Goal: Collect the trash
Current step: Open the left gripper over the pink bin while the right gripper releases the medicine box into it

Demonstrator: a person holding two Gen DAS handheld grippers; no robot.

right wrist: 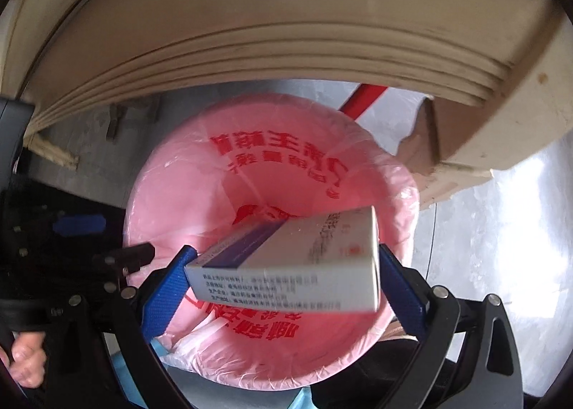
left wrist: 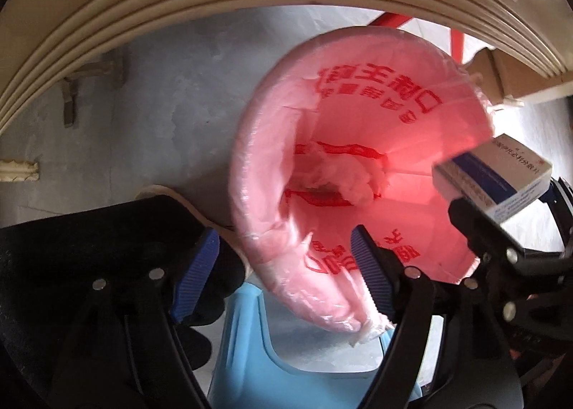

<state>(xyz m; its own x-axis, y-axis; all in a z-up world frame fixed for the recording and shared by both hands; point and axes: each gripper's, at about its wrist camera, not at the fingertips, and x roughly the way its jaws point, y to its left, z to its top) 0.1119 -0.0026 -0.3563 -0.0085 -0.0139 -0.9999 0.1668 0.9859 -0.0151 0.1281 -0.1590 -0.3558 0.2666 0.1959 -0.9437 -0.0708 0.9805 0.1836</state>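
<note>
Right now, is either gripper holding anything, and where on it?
Right gripper holds the white-and-blue cardboard medicine box by its two short ends, over the pink-lined trash bin. Left gripper is open, holding nothing.

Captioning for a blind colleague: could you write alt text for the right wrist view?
The right gripper holds a small white-and-blue box over a bin lined with a pink bag, beneath a beige table edge.

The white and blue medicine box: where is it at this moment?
The medicine box is held between the right gripper fingers, above the open mouth of the pink-lined trash bin; in the left wrist view it sits at right, over the bin's right rim.
</note>
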